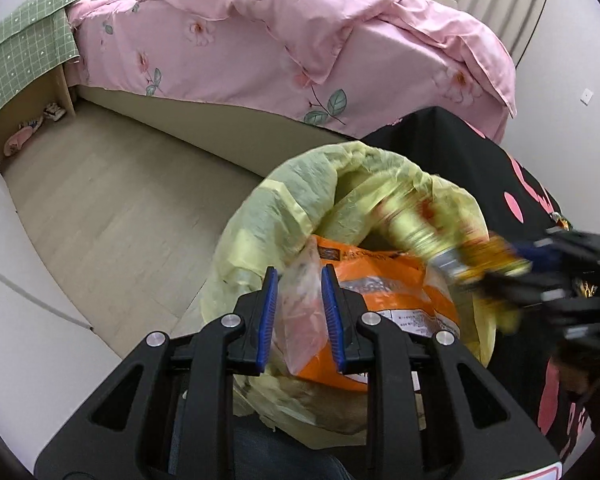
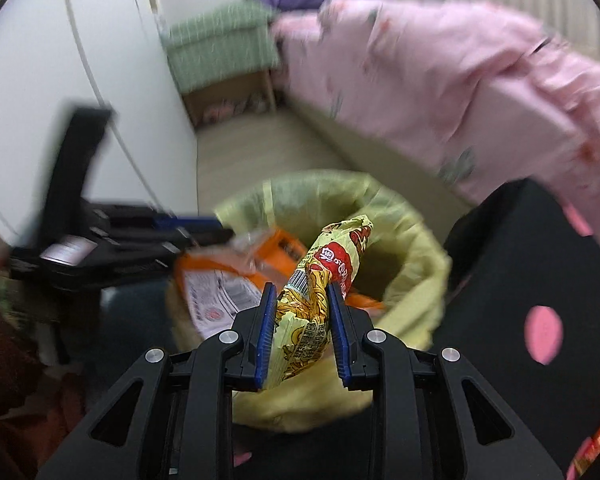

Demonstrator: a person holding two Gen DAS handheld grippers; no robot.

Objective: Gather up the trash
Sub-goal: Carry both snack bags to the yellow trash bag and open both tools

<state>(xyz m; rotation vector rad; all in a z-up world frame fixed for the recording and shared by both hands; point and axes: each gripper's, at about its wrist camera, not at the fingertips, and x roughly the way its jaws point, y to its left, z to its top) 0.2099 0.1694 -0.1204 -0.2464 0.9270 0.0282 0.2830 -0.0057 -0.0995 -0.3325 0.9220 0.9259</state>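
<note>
— Trash is going in from both sides, look. That orange wrapper [image 1: 384,292] is pinched in the left gripper [image 1: 300,276], its blue pads [image 1: 270,300] pressed onto the clear end of the packet, right over the mouth of the bin.

— And the other hand?

— Right gripper [image 2: 300,292] has its jaws clamped on a yellow snack packet [image 2: 320,280], the one with the red label, crumpled and sticking up past the fingertips. It hangs above the yellow bin liner [image 2: 412,240] too, just beside the orange one.

— So neither is inside yet?

— Both sit at the opening, held. The orange wrapper lies across the near rim of the liner; the yellow packet is over the hollow in the middle.

— Where does the bin stand?

— On the pale wood floor [image 1: 112,220], near the bed with the pink flowered duvet [image 1: 300,40]. A black cloth with pink spots [image 1: 520,192] is right against the bin on the far side. The right wrist's view is smeared, so I cannot make out what else lies in the liner.
</note>
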